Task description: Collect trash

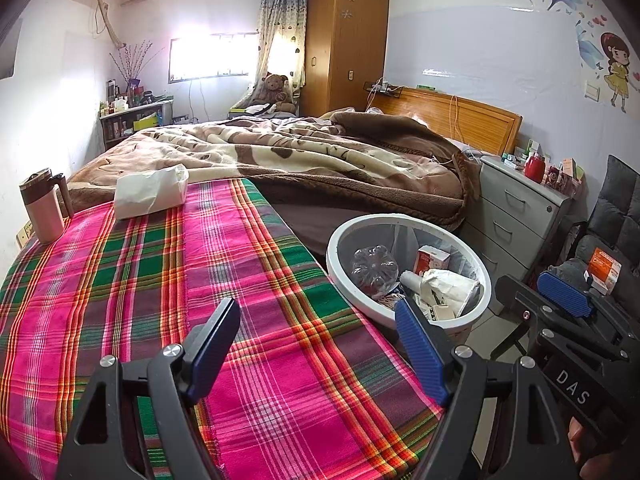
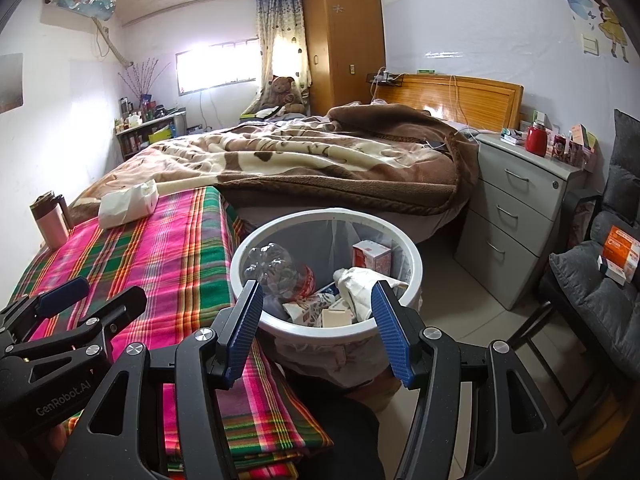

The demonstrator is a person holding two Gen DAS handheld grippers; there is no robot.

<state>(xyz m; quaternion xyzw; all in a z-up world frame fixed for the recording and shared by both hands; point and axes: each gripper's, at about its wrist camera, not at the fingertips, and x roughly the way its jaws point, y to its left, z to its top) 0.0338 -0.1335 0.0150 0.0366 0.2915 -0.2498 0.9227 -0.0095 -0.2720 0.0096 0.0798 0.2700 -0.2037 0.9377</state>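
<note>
Plaid cloth covers the table, white trash bin sits off its right edge, already stuffed with a bottle and cartons. White tissue pack lies at the far edge. Left gripper and right gripper both spread, holding nothing

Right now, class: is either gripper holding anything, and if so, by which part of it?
Nothing is held. The left gripper stands open over the plaid cloth, and the right gripper stands open in front of the trash bin.

Bright window, wooden wardrobe, bed, grey drawers.
</note>
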